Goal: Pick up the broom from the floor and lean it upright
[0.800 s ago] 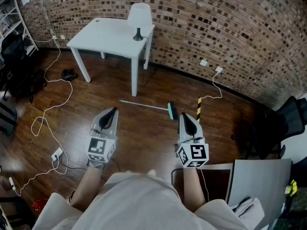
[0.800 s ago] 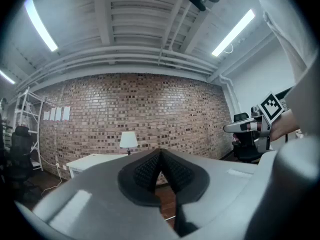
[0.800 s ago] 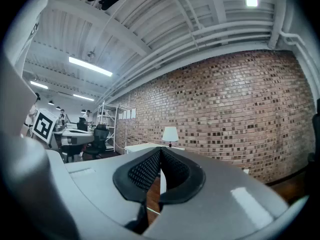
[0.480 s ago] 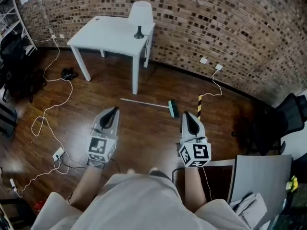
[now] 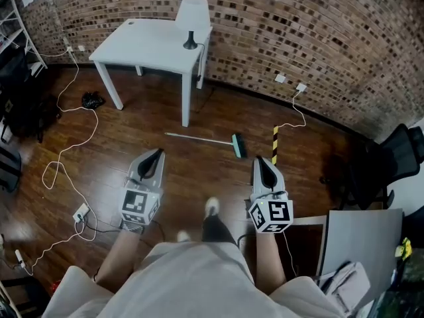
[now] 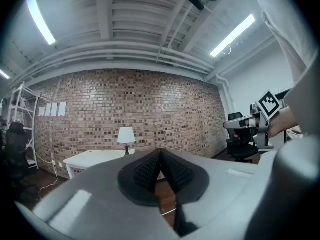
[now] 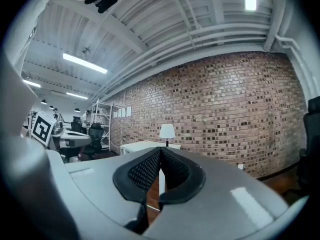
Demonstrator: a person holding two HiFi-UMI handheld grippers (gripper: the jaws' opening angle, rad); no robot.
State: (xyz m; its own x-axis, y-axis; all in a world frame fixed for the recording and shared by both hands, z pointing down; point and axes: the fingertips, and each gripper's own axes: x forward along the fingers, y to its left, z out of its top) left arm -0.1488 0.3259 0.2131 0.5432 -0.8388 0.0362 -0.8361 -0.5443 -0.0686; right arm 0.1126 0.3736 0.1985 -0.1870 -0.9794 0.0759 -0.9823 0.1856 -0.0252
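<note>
The work is at its first step, the approach: the broom is not yet touched. It lies flat on the wooden floor, a little in front of the white table. The thin handle end is the part nearest to the table's front corner leg, and the green head lies at the far end from the table, toward the right of the head view.

The left hand-held gripper is closed, its two dark pads meeting at the tip with nothing between them. The right hand-held gripper is closed in the same way and also holds nothing. Both are kept level and point toward the table and the brick wall behind it. Both are farther from the table than the broom is, on the person's side of it, and high above the floor. One shoe of the person shows between them, so I judge that the person is walking toward the broom.

The next move, as I judge it, asks for three things. The person must come closer and bend down, so that one gripper reaches floor level. The jaws must open before they arrive at the handle, because the handle is thin and lies directly on the floor. Then the jaws must close across the handle, not along it. After this the broom can be lifted and leaned upright; the table edge or the wall behind it look like possible supports.
</note>
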